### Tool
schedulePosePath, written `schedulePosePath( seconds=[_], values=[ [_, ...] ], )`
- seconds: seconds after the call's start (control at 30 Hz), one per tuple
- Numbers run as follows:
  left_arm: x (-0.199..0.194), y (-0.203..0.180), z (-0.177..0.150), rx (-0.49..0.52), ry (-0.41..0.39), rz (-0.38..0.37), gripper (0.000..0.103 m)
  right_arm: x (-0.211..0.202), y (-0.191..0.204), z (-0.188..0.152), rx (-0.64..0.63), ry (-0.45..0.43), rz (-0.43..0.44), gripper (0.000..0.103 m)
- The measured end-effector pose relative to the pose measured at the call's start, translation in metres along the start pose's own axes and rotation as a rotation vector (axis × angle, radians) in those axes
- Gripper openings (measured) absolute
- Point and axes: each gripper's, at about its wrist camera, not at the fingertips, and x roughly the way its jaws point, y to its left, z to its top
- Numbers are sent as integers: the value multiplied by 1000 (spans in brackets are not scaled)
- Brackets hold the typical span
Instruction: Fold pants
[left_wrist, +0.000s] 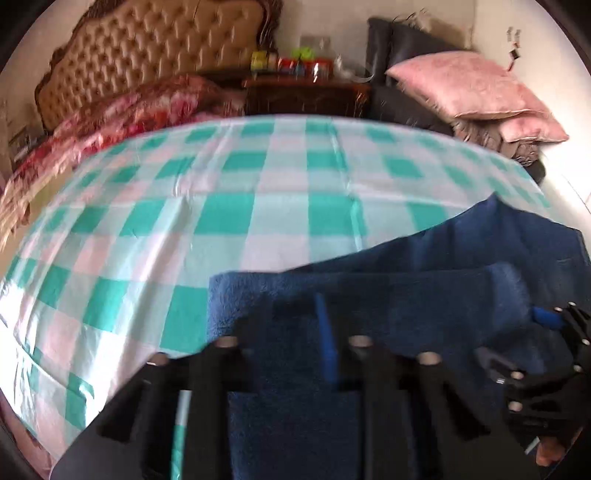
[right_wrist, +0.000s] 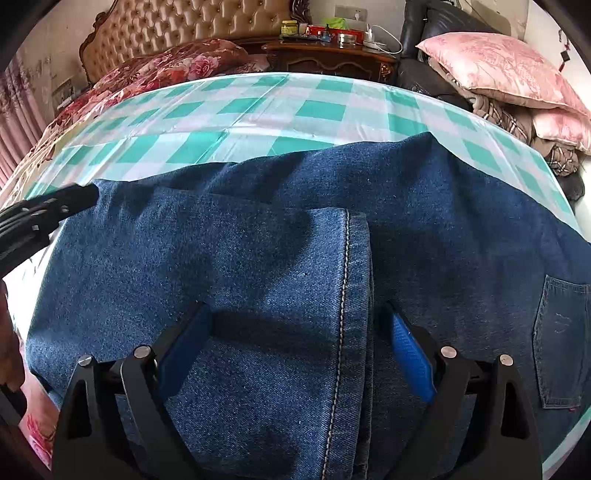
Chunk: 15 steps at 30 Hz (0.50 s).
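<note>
My right tongs (right_wrist: 295, 354) gape wide over stitched hem of dark blue denim pants (right_wrist: 258, 266), gripping nothing. My left tongs (left_wrist: 295, 332) nearly together at folded edge; grip unclear through blur. Pants lie on green-and-white checked sheet (right_wrist: 229, 110), near edge. Long axis runs side to side, back pocket (right_wrist: 561, 339) rightward. My view: square edges, press layers flat before next fold.

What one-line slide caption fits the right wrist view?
Open right gripper poised over folded blue jeans on a green-checked tablecloth.
</note>
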Motion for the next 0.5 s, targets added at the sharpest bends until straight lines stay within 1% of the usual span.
schedulePosePath(
  seconds=[0.07,0.1,0.13,0.17,0.2,0.23,0.27,0.33,0.37,0.4,0.43,0.47,0.5],
  values=[
    [13,15,-1,-49,33,19,2,0,1,0,-5,-1,-2,89],
    [16,22,0,-77,35,2,2,0,1,0,-6,-1,-1,90],
    [16,27,1,-100,31,-17,2,0,1,-1,-7,-3,0,90],
    [12,29,1,-108,17,-8,2,0,0,-1,-7,-3,1,90],
    [5,28,1,-102,-13,-8,2,0,0,0,-7,-3,2,90],
    [-3,25,1,-91,-40,-25,3,0,0,0,-6,-4,2,90],
    [-6,19,1,-65,-42,-21,5,0,0,0,-6,-7,2,91],
    [4,17,-1,-39,11,41,9,0,0,0,-4,-8,0,91],
    [15,23,-4,-63,50,37,9,0,0,0,-4,-7,0,91],
    [13,29,-5,-94,38,14,8,-1,0,0,-5,-8,0,91],
    [8,31,-6,-106,29,21,8,0,0,0,-5,-7,1,91],
    [-12,31,-7,-104,-23,44,9,-1,1,0,-6,-8,1,91],
    [-25,29,-9,-87,-65,31,12,-1,1,0,-9,-8,1,91]
  ],
)
